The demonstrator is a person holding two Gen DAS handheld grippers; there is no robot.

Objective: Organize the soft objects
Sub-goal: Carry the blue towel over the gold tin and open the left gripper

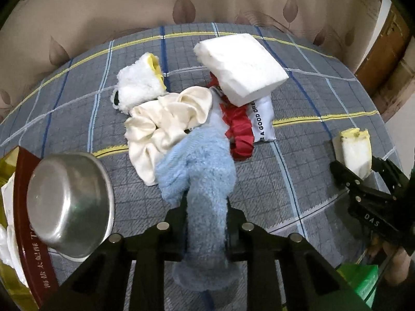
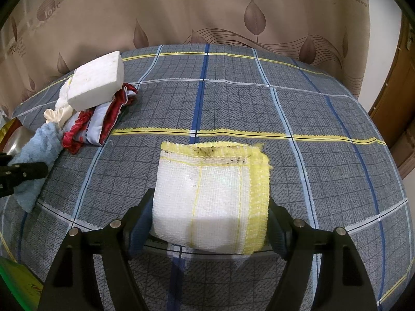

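Right now the left claw (image 1: 206, 207) is shut tight on the blue fluffy cloth (image 1: 199, 165). It pinches a bunched-up part near the cloth's close end, & the rest flops out ahead onto the pile. The cloth looks light, soft & floppy, so it will prob. hang & drag when it goes up. A grab on a thick fold holds best, bc a thin edge could slip out.

The right claw (image 2: 211, 223) hugs the white & yellow sponge pad (image 2: 210, 199) from both sides. The pad sits on the surface, well apart from the pile. It looks squishy & light, so a soft squeeze on its two sides is enough.

The pile has a cream silky cloth (image 1: 166, 129) touching the blue one, a white fuzzy mitt (image 1: 138, 88) behind it, a red shiny cloth (image 1: 238, 134), a small white pillow w/ letters (image 1: 263, 119), & a white foam block (image 1: 241, 64) leaning on top. The silky one looks slippery.

A metal bowl (image 1: 68, 207) sits upside down on a red & gold box (image 1: 33, 233) at the left. The surface (image 2: 285, 103) has a gray checked cover w/ blue & yellow lines. A tan curtain w/ leaves (image 2: 207, 13) hangs behind.
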